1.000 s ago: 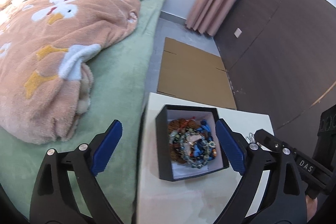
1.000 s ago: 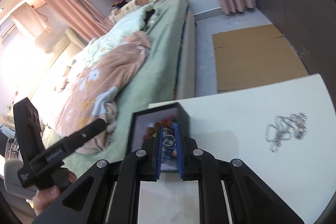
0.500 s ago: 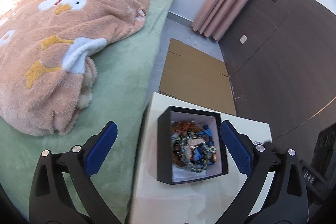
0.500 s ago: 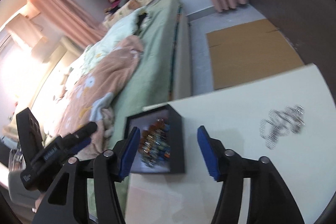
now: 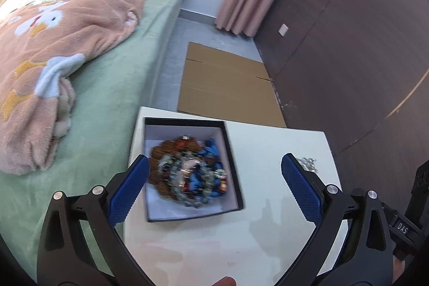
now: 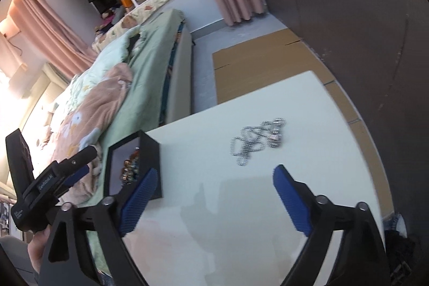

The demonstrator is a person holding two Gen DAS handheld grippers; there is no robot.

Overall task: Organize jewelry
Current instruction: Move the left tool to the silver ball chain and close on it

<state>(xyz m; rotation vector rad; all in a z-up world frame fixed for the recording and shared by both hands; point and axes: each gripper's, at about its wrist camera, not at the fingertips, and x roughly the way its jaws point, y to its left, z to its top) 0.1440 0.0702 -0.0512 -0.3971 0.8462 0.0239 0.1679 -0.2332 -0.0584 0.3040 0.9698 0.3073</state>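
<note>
Both claws released, empty: left claw (image 5: 214,173) over bead-filled box (image 5: 233,173); right claw (image 6: 211,184) near silver chain (image 6: 256,140) on counter (image 6: 214,232).

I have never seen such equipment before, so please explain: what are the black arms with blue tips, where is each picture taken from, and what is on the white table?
There is no robot here. A person holds one hand tool in each hand, and each tool has two fingers with blue pads and a camera that looks forward along them.

One picture comes from the left gripper, the other from the right gripper. Both are open and hold nothing.

On the white table stands an open black box filled with mixed bead jewelry. A silver chain lies loose on the table, apart from the box, to its right. In the right gripper's picture, the other tool shows at the left edge.

Behind are a bed with a pink blanket and flat cardboard on the floor.
</note>
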